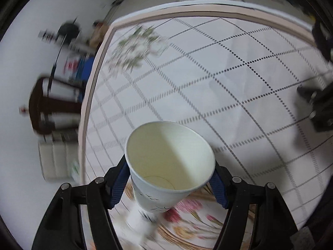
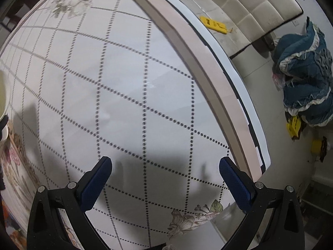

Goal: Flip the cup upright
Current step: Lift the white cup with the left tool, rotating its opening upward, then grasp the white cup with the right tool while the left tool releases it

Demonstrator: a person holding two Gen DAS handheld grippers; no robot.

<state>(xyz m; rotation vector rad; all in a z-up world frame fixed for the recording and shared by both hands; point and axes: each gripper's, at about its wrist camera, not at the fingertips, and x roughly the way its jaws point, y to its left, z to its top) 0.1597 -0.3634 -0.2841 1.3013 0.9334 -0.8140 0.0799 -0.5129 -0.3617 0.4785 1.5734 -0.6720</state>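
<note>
I see the paper cup (image 1: 169, 166) held between my left gripper (image 1: 168, 182) fingers, its mouth open toward the camera and tilted up and away, its base pointing down toward the bench (image 1: 229, 79). The cup is white, with thin dark line drawings on its outer wall; I cannot read any writing on it. The blue pads (image 1: 118, 187) press against the cup's sides just under the rim, so the left fingers are closed on it. It hangs above the near floral border of the bench cover, close to the left edge, where the pinkish trim (image 1: 91, 95) curves past. Ahead and to the right, the dotted-grid surface lies open up to the far rim. My right gripper (image 2: 166, 184) hovers over the same grid with its fingers (image 2: 94, 185) spread wide and nothing between them, its shadow falling on the cover below. The bench's right edge (image 2: 218, 83) runs close by; beyond it sit a padded chair (image 2: 249, 6) with a yellow packet (image 2: 215, 25), its print too blurred to read, and a crumpled blue cloth (image 2: 306, 79) on the floor.
</note>
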